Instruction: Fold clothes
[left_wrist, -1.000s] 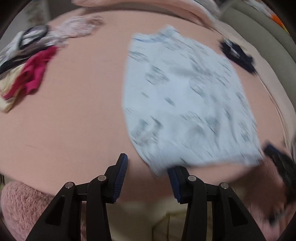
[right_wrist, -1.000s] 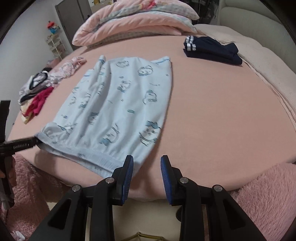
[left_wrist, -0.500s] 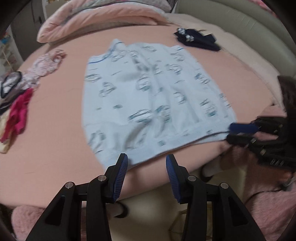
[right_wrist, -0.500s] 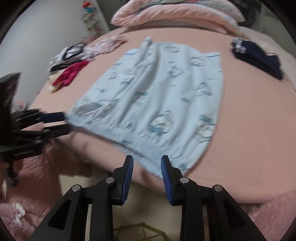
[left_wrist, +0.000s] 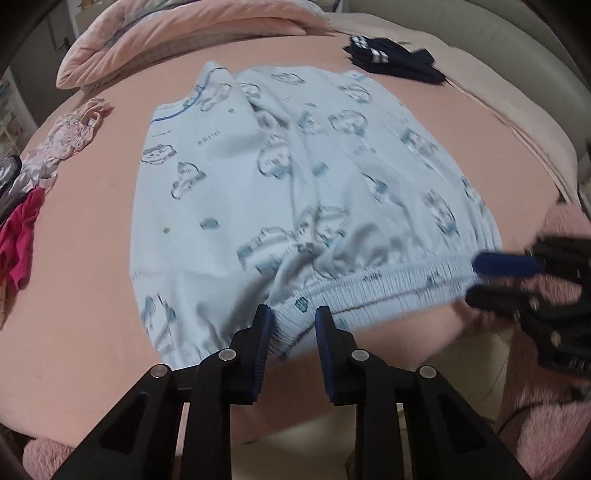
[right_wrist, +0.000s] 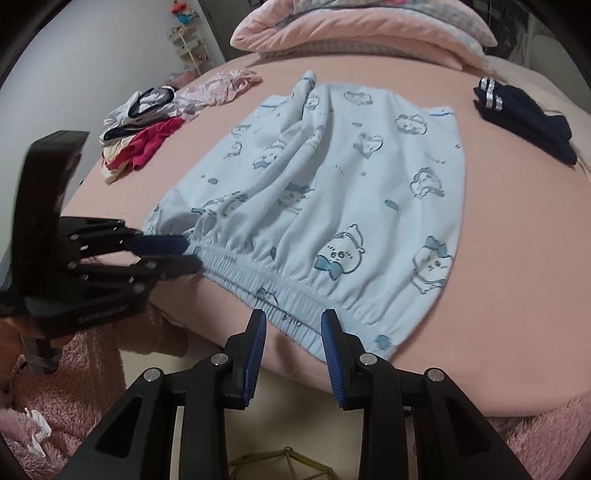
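Two grippers: left gripper (left_wrist: 291, 317) and right gripper (right_wrist: 293, 323), both at the near edge of the bed (right_wrist: 517, 258)
Count, garments: one light blue printed shorts/pants piece (right_wrist: 332, 192); one folded navy garment (right_wrist: 524, 118); one heap of mixed clothes (right_wrist: 144, 125), pieces in it not countable; one pink floral piece (right_wrist: 221, 85) beside the heap
Count, bedding: one folded pink quilt (right_wrist: 351, 33) at the far end
Blue garment, place: spread flat on the pink sheet, middle of the bed, elastic waistband (right_wrist: 295, 295) at the near edge
Blue garment, axis: long axis runs from the near edge away toward the quilt; waistband end nearest the grippers, hem end far
Left gripper, fingers: jaws just been closing; waistband fabric lies between the pads; pads look set on the left corner of the band in the right wrist view; firm clamp not certain
Right gripper, fingers: narrow gap; waistband edge sits between the blue pads; cannot tell if they pinch it
Left wrist view only: right gripper (left_wrist: 517, 273) seen side-on at the waistband's right end, blurred
Right wrist view only: left gripper (right_wrist: 173, 254) side-on, white shelf (right_wrist: 188, 48) by the wall, fluffy pink rug (right_wrist: 74, 406) under the bed edge, cartoon faces on the print read sharp
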